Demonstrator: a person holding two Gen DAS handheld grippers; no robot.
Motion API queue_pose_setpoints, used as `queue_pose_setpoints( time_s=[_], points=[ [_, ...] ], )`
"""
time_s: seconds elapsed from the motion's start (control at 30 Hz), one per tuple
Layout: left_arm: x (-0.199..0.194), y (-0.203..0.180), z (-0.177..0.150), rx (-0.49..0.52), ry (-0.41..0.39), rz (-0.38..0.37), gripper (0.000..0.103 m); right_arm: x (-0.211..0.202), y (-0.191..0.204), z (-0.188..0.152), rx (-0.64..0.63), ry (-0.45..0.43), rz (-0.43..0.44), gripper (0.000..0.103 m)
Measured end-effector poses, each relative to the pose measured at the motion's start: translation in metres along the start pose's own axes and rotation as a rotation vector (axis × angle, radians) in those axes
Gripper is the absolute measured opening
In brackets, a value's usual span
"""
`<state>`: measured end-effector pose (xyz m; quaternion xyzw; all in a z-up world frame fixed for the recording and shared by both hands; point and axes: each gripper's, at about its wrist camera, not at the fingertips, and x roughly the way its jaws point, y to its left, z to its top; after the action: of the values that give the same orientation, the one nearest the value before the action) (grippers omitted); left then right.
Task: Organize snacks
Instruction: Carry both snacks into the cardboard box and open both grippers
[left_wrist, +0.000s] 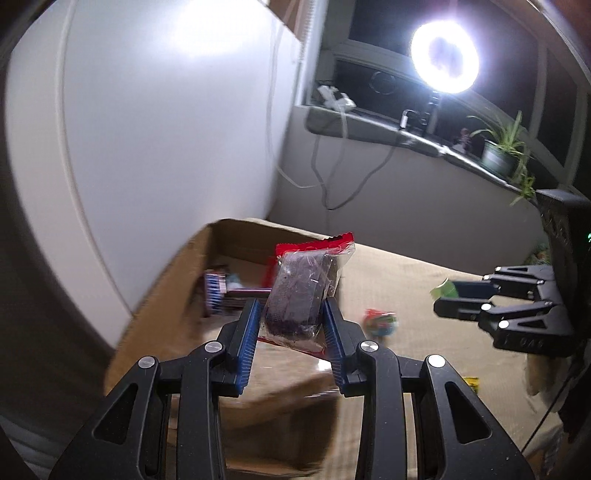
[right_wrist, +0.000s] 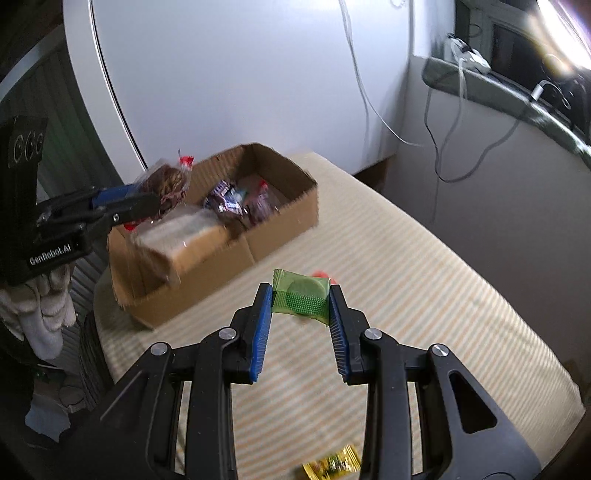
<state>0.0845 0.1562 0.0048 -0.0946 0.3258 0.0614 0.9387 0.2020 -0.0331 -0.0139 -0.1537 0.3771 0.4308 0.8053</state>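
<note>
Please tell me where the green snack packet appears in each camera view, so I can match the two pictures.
Left wrist view: green snack packet at the right, in the right tongs.
Right wrist view: the packet at centre, clamped between the blue pads.
Shared landmark: the cardboard box.
</note>
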Motion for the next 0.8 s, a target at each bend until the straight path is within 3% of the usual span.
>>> queue_pose_setpoints(
  time_s=[0.43,0.8],
  points=[
    [-0.002,0.034,-0.006,0.011,-0.005,0.128,0.033,0.043,0.037,0.043,-0.066,0.009,0.035,0.031],
    [-0.006,0.044,-0.009,0.016,-0.003,0.166,0.033,0.075,0.049,0.055,-0.076,0.035,0.050,0.031]
  ],
)
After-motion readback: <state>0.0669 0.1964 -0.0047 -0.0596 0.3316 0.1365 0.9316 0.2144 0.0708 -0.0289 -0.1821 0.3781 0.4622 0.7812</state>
